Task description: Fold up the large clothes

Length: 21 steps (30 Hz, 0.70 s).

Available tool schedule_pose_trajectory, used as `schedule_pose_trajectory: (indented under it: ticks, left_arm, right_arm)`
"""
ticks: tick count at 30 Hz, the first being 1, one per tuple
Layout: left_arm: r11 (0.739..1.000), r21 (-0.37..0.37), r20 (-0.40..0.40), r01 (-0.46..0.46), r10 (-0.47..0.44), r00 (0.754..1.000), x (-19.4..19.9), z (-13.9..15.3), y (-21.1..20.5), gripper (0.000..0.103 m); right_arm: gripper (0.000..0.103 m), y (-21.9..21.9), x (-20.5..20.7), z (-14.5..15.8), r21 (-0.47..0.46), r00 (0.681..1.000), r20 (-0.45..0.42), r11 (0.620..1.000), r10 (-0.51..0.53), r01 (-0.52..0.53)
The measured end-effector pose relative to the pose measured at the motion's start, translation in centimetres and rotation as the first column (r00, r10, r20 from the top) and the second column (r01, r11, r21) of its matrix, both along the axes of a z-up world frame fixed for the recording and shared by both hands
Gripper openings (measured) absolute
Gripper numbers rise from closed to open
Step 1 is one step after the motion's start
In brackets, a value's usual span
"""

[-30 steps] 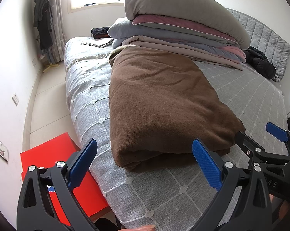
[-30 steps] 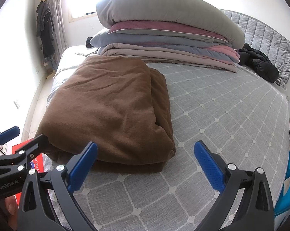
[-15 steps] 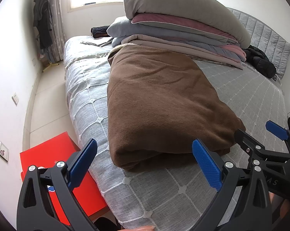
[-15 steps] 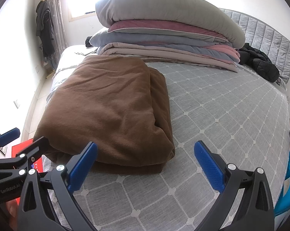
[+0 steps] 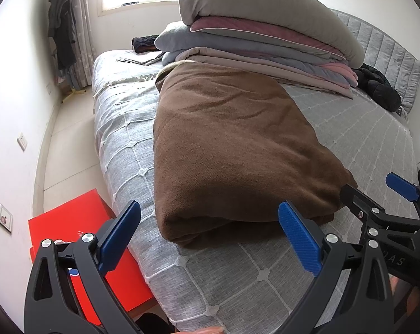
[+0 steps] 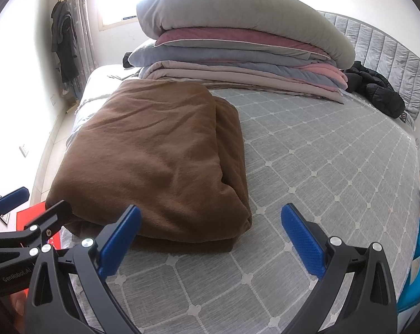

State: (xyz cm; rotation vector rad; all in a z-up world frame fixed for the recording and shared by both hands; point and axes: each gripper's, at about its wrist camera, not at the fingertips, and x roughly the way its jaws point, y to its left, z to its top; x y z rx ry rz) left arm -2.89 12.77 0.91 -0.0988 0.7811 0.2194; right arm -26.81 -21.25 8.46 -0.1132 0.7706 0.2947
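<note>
A large brown blanket lies folded into a thick rectangle on the grey checked bed; it also shows in the right wrist view, with its layered edge on the right. My left gripper is open and empty, just short of the blanket's near left corner. My right gripper is open and empty, in front of the blanket's near right corner. Each gripper shows at the edge of the other's view.
A tall stack of folded quilts and pillows sits at the far side of the bed. A black jacket lies by the grey headboard. A red box stands on the floor at the bed's left edge. A blue plastic object is at the right.
Both grippers have shifted slightly, so the blanket sits a little lower and closer in both views. Both stay open and empty.
</note>
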Motion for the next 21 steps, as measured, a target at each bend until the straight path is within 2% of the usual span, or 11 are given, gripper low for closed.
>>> schedule_pose_trajectory:
  ticks: [21]
  left_arm:
    - [1.0, 0.002, -0.005, 0.004, -0.004, 1.0, 0.14, -0.05, -0.15, 0.095]
  right_arm:
    - [0.097, -0.63, 0.67, -0.49, 0.002, 1.0, -0.018, 1.0, 0.007, -0.007]
